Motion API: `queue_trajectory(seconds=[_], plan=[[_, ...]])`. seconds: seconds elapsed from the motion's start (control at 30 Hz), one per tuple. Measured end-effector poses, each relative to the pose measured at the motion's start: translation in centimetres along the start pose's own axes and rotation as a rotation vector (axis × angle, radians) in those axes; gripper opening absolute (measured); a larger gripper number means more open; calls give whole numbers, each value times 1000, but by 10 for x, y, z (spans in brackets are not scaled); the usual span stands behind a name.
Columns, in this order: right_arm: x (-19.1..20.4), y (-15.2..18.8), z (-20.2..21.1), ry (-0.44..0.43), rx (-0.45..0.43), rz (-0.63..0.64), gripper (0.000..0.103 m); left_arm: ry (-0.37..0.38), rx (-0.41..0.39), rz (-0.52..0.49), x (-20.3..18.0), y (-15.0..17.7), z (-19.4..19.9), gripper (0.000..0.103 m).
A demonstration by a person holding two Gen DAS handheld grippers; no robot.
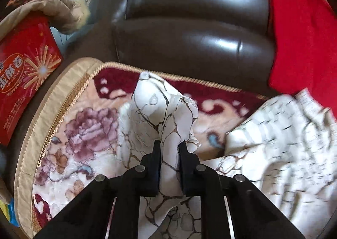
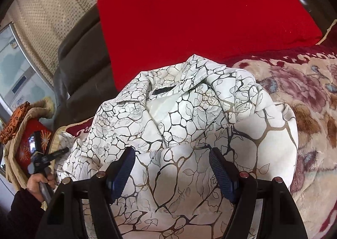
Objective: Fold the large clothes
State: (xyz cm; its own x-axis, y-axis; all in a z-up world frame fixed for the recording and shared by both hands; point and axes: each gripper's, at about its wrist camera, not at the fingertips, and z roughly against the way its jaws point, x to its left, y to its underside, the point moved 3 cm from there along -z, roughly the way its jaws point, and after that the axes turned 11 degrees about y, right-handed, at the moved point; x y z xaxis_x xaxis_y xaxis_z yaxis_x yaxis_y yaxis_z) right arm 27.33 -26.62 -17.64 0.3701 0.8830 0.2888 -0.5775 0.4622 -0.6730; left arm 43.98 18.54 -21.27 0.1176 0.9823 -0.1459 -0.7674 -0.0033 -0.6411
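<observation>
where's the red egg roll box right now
In the left wrist view, the red cardboard egg roll box sits at far left, beside the floral plush blanket, under a tan coat.

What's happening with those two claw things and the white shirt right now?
Left gripper: jaws shut on a fold of the white patterned shirt. Right gripper: jaws open over the shirt. Red cushion right behind the collar.
</observation>
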Motion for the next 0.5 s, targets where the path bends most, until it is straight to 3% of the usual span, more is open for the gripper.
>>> queue_trajectory(seconds=[0.27, 0.5], plan=[[-25, -8, 10, -6, -18, -89, 76, 159, -83, -65, -44, -10, 83, 15], [-49, -14, 22, -16, -41, -157, 76, 391, -115, -193, -160, 0, 152, 14]])
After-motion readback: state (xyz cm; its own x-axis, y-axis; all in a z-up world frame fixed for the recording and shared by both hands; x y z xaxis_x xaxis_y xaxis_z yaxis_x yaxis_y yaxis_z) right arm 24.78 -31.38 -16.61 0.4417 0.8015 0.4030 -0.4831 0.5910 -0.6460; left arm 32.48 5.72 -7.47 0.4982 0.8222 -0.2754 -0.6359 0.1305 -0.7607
